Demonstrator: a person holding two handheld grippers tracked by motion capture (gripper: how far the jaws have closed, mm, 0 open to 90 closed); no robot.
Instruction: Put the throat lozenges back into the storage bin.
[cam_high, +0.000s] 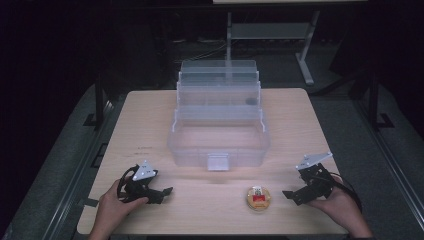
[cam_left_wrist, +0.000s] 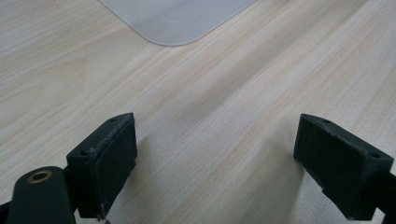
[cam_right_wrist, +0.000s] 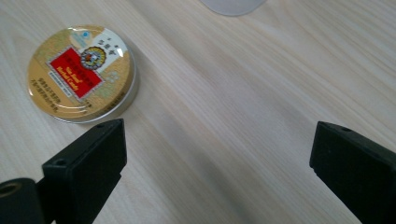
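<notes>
A round gold tin (cam_high: 258, 197) with a red label lies flat on the wooden table (cam_high: 150, 115) near its front edge; in the right gripper view the tin (cam_right_wrist: 81, 72) sits just beyond the left jaw. My right gripper (cam_high: 292, 196) is low over the table to the tin's right, open, nothing between its jaws (cam_right_wrist: 217, 172). My left gripper (cam_high: 162, 193) rests at the front left, open over bare wood (cam_left_wrist: 215, 168). A clear plastic tiered box (cam_high: 218, 120) stands open in the middle of the table.
The box's stepped trays rise toward the back; a small dark item (cam_high: 251, 101) lies in an upper tray. A latch tab (cam_high: 218, 162) sticks out at the box's front. A rounded corner of the box (cam_left_wrist: 177, 18) shows ahead of the left gripper. Dark floor surrounds the table.
</notes>
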